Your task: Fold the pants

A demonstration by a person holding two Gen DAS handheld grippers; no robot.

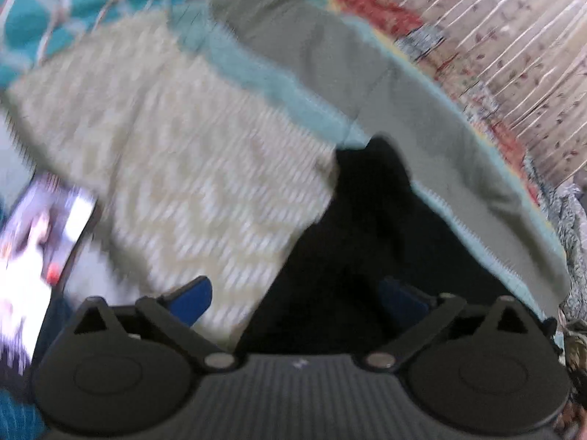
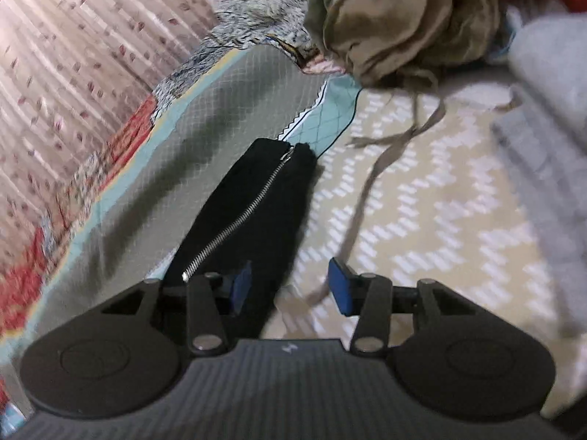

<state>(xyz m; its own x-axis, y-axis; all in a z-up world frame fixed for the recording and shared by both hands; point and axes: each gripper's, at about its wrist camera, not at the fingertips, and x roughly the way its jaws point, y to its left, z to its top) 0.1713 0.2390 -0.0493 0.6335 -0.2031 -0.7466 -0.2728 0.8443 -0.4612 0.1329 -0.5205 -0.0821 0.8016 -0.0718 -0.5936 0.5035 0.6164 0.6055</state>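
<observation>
Black pants [image 2: 256, 198] lie on the bed, one narrow end with a silver zipper [image 2: 238, 220] running along it. In the right wrist view my right gripper [image 2: 291, 286] hangs open just over the near end of the pants. Its left blue pad [image 2: 242, 286] is above the black cloth and its right pad [image 2: 339, 286] above the blanket; neither pad presses on anything. The left wrist view is blurred. There the black pants [image 1: 367, 242] spread under my left gripper [image 1: 297, 300], whose jaws stand wide open with nothing gripped.
A beige zigzag blanket [image 2: 422, 220] and a grey-green quilt [image 2: 154, 190] cover the bed. An olive garment pile [image 2: 403, 18] trails a drawstring [image 2: 367, 183] beside the pants. Grey folded cloth [image 2: 550, 117] is at right, a patterned curtain [image 2: 55, 55] beyond the bed, and a lit screen [image 1: 40, 249] at the left.
</observation>
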